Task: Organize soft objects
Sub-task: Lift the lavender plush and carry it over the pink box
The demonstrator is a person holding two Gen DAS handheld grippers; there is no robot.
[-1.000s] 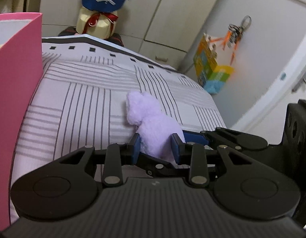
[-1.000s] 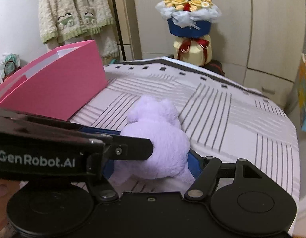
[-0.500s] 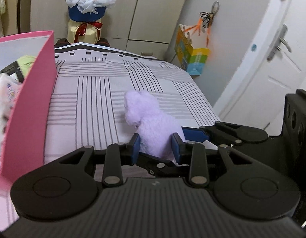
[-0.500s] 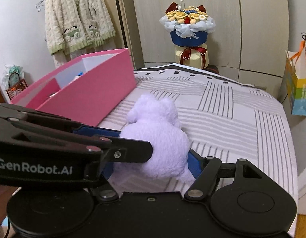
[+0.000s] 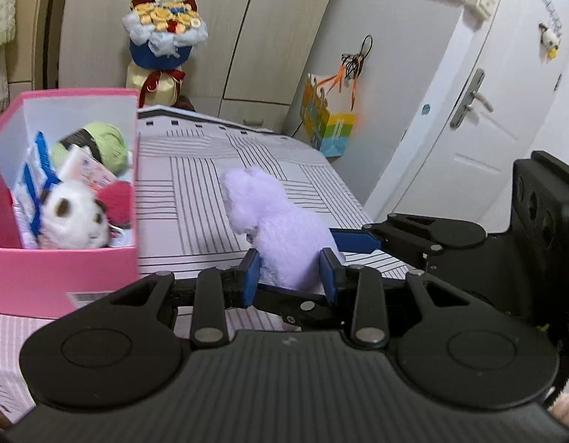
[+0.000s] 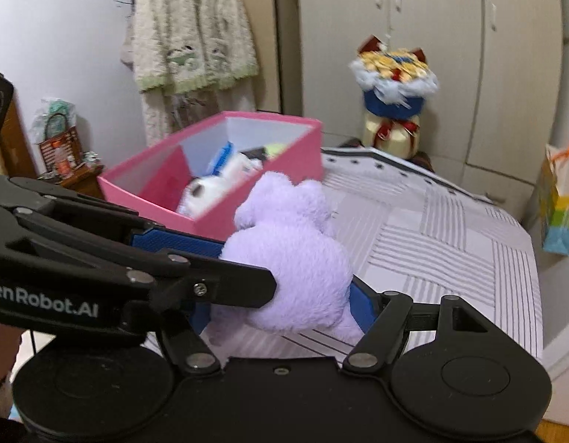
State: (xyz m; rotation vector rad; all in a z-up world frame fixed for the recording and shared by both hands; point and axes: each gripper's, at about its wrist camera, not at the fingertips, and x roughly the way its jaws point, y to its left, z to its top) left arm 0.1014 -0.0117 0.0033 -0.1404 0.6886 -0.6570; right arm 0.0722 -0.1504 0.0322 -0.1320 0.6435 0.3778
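left wrist: close, downward | right wrist: same | shared: purple plush (image 5: 284, 232), pink box (image 6: 225, 170)

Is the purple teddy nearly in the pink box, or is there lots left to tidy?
Some is done: the pink box already holds a white plush, green yarn and other bits. In hand: the purple plush is gripped by both the left gripper and the right gripper, whose jaws are opening slightly, beside the box, not yet over it. Left: dropping it inside. Nothing else loose shows on the striped bed.
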